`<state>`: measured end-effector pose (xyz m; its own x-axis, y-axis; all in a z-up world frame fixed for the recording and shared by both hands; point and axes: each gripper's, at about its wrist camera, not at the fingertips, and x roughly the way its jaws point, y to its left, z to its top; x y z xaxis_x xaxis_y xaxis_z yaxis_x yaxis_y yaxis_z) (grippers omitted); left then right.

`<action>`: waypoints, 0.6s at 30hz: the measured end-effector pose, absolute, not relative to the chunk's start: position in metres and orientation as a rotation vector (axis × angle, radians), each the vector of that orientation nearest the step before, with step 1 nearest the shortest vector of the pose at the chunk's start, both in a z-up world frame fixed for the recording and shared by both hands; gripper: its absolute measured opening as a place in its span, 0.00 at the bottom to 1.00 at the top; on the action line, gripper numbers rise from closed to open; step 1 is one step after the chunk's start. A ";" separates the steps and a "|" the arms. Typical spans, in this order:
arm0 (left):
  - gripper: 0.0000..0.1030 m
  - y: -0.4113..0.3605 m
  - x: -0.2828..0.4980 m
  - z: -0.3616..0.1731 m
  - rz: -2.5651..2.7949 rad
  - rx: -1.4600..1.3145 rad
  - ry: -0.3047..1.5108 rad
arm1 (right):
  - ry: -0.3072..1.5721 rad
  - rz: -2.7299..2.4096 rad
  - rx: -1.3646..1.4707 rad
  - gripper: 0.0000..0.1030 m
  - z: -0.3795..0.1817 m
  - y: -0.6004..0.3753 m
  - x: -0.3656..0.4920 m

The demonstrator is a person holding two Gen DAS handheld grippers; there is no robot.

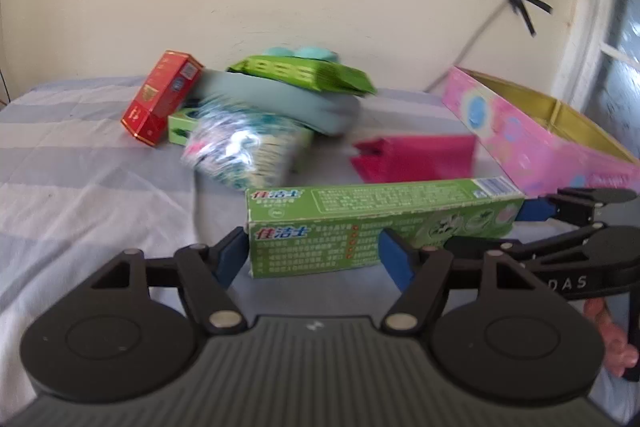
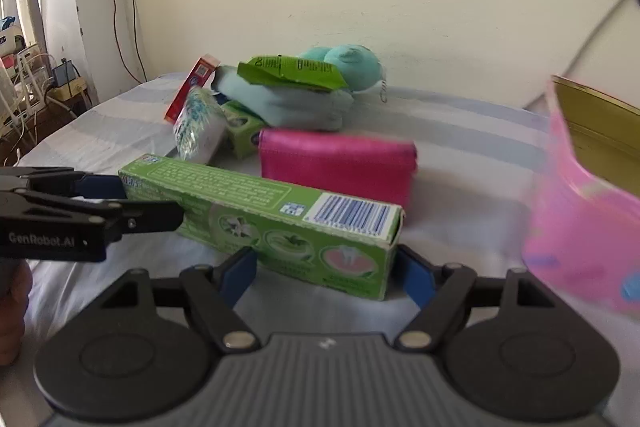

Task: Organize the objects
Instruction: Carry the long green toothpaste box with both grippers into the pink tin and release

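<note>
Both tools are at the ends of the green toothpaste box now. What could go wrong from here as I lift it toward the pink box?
1. The left tool and right tool each bracket one end of the green toothpaste box; uneven closing or lifting could twist or drop it.
2. The magenta pouch sits right behind the box and could be nudged.
3. The pink box has a raised wall; a low carry may hit it.

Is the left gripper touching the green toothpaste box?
Touching. In the left wrist view, the left gripper has both blue pads pressed against the green toothpaste box, one on each side.
</note>
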<state>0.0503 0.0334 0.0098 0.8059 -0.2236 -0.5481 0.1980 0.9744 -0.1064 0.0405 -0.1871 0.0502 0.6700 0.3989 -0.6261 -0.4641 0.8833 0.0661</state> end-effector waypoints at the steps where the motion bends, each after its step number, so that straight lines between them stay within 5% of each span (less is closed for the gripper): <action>1: 0.71 0.029 0.045 0.010 -0.232 -0.033 0.589 | 0.679 0.483 -0.100 0.74 0.050 -0.192 0.034; 18: 0.73 -0.112 -0.002 0.000 -0.538 0.210 0.571 | 0.647 0.160 -0.038 0.79 0.046 -0.311 -0.078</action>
